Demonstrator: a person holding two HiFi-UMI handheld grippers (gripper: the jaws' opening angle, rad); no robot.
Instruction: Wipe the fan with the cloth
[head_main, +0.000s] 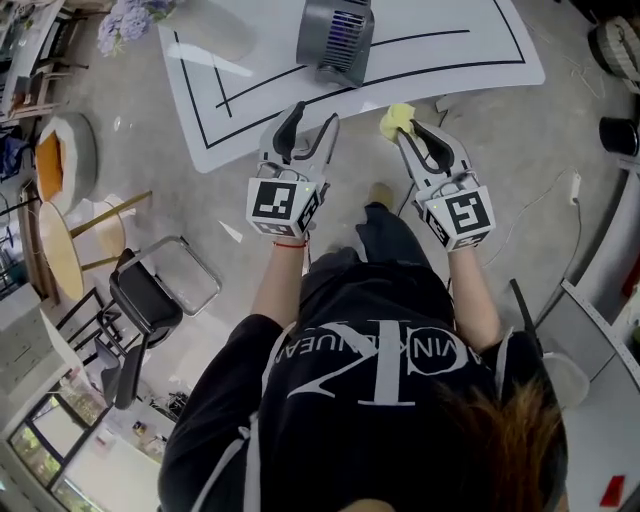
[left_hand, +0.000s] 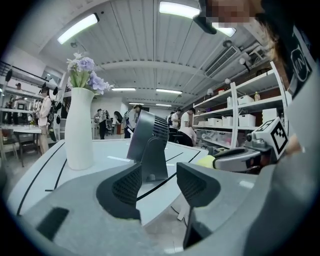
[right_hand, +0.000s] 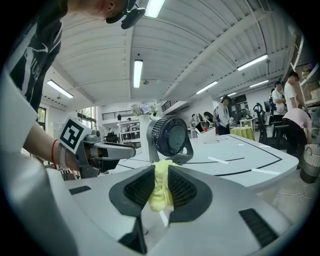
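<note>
A grey desk fan (head_main: 336, 38) stands on the white table (head_main: 430, 60) near its front edge; it also shows in the left gripper view as the fan (left_hand: 148, 145) and in the right gripper view as the fan (right_hand: 169, 138), grille toward me. My right gripper (head_main: 404, 128) is shut on a yellow cloth (head_main: 396, 120), bunched between its pads as the cloth (right_hand: 160, 184). My left gripper (head_main: 312, 112) stands open with nothing between its fingers, short of the table edge, as the left gripper (left_hand: 157, 186) also shows.
A white vase with purple flowers (left_hand: 80, 125) stands on the table left of the fan. Black lines mark the tabletop. On the floor left of me are a black chair (head_main: 150, 300) and a round wooden stool (head_main: 62, 250). People and shelves fill the background.
</note>
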